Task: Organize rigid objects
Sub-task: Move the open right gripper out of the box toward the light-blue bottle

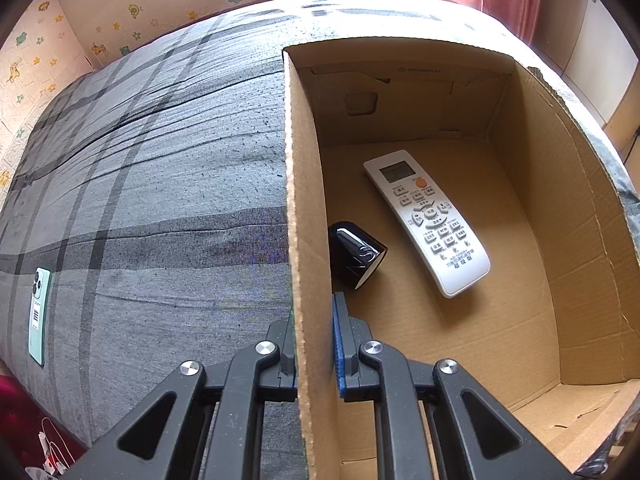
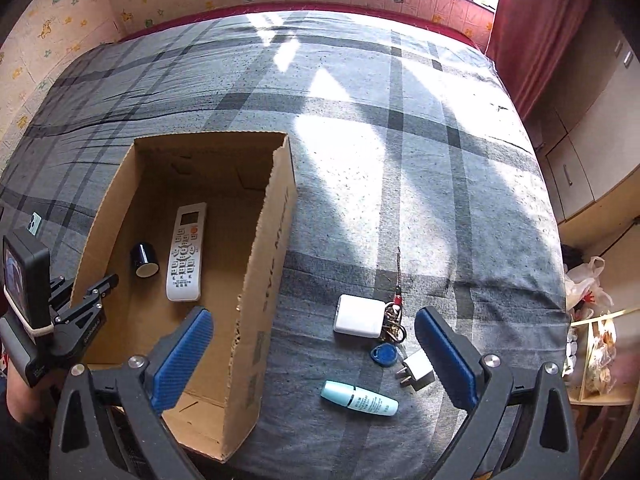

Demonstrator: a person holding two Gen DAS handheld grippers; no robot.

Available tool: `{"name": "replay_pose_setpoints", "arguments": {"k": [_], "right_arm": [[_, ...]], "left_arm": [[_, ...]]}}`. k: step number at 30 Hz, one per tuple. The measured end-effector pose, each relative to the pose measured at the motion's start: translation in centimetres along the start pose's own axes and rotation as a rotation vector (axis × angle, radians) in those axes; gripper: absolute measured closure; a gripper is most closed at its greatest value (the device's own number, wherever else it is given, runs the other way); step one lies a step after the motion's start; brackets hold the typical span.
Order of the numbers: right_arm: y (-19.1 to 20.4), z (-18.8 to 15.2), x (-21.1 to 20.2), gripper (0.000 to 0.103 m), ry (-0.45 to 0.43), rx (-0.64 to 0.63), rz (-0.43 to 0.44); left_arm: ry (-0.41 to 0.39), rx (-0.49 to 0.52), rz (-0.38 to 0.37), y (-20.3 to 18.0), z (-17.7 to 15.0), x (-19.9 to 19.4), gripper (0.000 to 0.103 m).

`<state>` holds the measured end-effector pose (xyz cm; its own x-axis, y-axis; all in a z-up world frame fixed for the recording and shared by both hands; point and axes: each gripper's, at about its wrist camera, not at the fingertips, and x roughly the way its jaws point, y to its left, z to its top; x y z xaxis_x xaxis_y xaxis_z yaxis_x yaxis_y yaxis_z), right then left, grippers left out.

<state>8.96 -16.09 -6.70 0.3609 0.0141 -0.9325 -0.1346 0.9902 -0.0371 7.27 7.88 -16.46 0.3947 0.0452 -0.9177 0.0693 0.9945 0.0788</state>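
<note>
An open cardboard box (image 2: 262,248) sits on the grey plaid bed. Inside lie a white remote (image 1: 428,220) and a black cap-shaped object (image 1: 356,254); both also show in the right wrist view, the remote (image 2: 186,252) and the black object (image 2: 144,260). My left gripper (image 1: 314,340) is shut on the box's left wall (image 1: 300,200). My right gripper (image 2: 314,344) is open and empty, above the bed beside the box. Between its fingers lie a white charger box (image 2: 358,316), a key bunch (image 2: 394,322), a blue key fob (image 2: 385,354), a white plug (image 2: 416,372) and a light-blue tube (image 2: 360,398).
A mint-green phone (image 1: 39,316) lies on the bed left of the box. The left gripper and its camera show at the left of the right wrist view (image 2: 94,292). A red curtain (image 2: 536,20) and cabinets (image 2: 592,140) stand right of the bed.
</note>
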Motion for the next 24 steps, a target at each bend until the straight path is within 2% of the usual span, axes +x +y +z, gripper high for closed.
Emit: {"name": "replay_pose_setpoints", "arguments": {"k": [15,24], "right_arm": [[-5.5,-6.3,2.6,0.0,0.051,0.165,-0.067],[-6.3,-9.4,6.8,0.0,0.117,0.246,-0.044]], "left_arm": [[0.0,-0.003,-0.001,0.0,0.0,0.0,0.09],[-0.001,0.002,0.004,-0.1,-0.1,0.1,0.09]]}}
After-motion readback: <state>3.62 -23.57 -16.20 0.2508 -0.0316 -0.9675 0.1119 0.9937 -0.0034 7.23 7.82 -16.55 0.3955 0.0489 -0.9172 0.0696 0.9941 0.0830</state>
